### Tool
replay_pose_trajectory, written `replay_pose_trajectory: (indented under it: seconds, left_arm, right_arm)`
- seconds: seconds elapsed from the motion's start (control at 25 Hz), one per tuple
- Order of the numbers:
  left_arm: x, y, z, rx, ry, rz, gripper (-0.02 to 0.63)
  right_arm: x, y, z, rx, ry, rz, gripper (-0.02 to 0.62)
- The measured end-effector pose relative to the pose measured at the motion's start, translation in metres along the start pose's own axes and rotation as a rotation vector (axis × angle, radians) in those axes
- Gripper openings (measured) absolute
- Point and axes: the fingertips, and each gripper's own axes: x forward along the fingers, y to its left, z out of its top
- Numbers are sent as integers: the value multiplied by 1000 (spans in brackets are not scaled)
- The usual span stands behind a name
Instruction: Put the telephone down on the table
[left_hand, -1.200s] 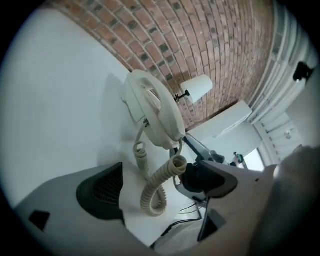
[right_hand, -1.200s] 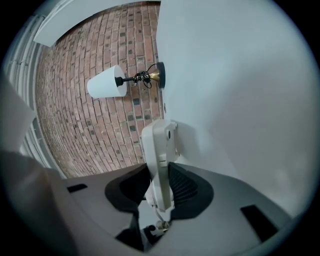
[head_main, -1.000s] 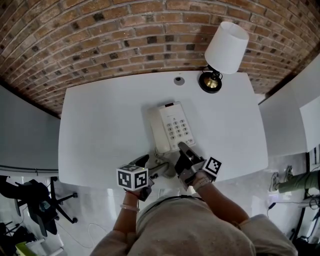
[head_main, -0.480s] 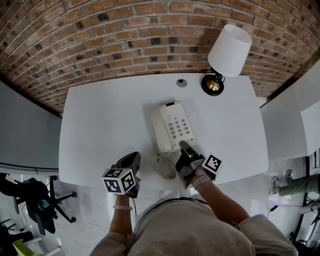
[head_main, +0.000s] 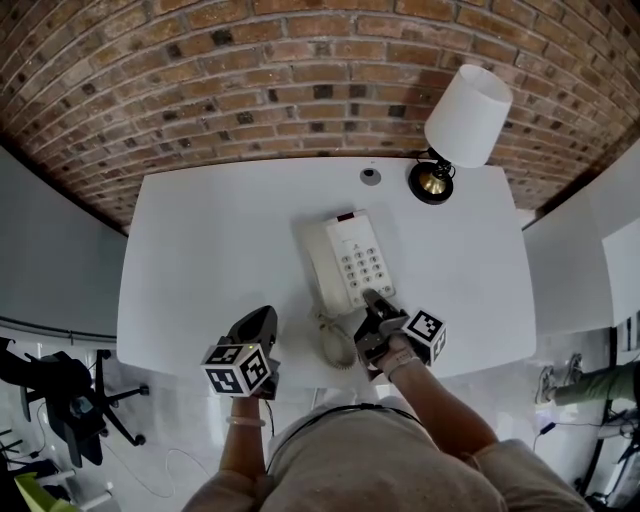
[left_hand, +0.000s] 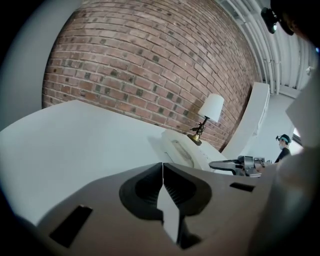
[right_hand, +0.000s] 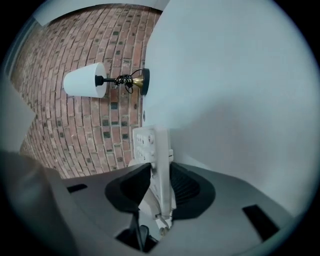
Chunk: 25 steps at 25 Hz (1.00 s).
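A white desk telephone (head_main: 345, 260) with its handset on the left and a keypad on the right lies in the middle of the white table (head_main: 200, 250). My right gripper (head_main: 373, 301) is shut on the phone's near right edge. In the right gripper view that edge (right_hand: 156, 150) stands pinched between the jaws. The coiled cord (head_main: 330, 342) loops off the phone's near end. My left gripper (head_main: 262, 320) hangs over the table's front edge, left of the cord, shut with nothing in it (left_hand: 162, 167). From there the phone (left_hand: 182, 152) lies ahead to the right.
A table lamp with a white shade (head_main: 467, 113) and a brass base (head_main: 432, 182) stands at the table's far right corner, in front of a brick wall. A round cable grommet (head_main: 370, 176) sits at the far edge. A black office chair (head_main: 60, 400) stands on the floor at the lower left.
My left gripper has drawn away from the cord to the left and its jaws have gone from open to shut. The right gripper has kept its hold on the phone.
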Motion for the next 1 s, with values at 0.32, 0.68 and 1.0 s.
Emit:
replay_pose_trajectory:
  seconds: [0.32,0.68,1.0]
  left_arm:
    - [-4,-8,14,43,-39,-8,9]
    - [-8,-16,23,30,-82,-26,9]
    - [-6,-30,16,32,-78,-26,9]
  right_arm:
    - [-1,-22,-3,-19,41,-198,141]
    - [-6,-26,-7,-60,116,-264,133]
    - [-19,-19,-5,-76,164,-218,95]
